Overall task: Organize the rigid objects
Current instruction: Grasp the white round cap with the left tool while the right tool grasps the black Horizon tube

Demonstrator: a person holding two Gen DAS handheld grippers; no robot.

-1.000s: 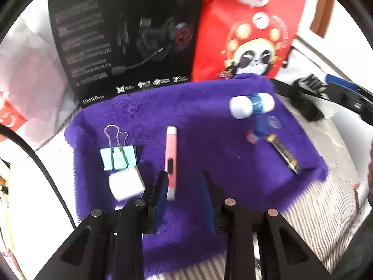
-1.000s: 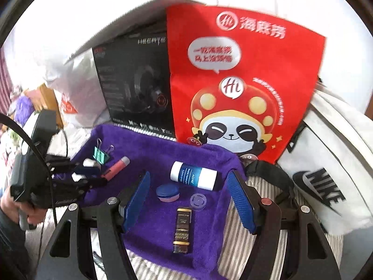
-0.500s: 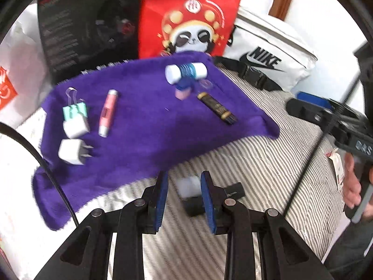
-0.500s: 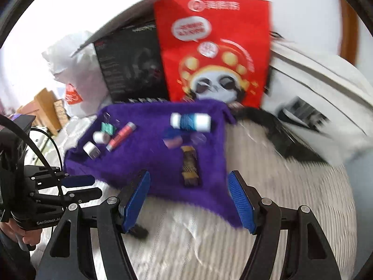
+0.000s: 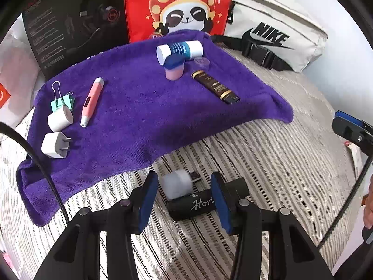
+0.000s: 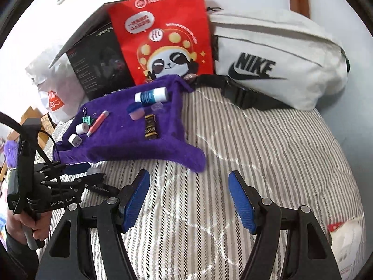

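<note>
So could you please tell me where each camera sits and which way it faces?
Left wrist: on the left gripper, angled down at a white plug and black tube on the striped bedding; its own fingers show.
Right wrist: on the right gripper, looking over bare bedding; its fingers, the left gripper and a hand show.
Shared: purple towel, red bag, Nike bag.

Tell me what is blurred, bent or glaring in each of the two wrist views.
Left wrist view: the white plug between the left gripper fingers looks soft and blurred; the purple towel is sharp; fisheye bends the edges, corners black. Right wrist view: bright patches ripple on the striped bedspread; the wall behind is washed out; the white bag curves with the lens.
</note>
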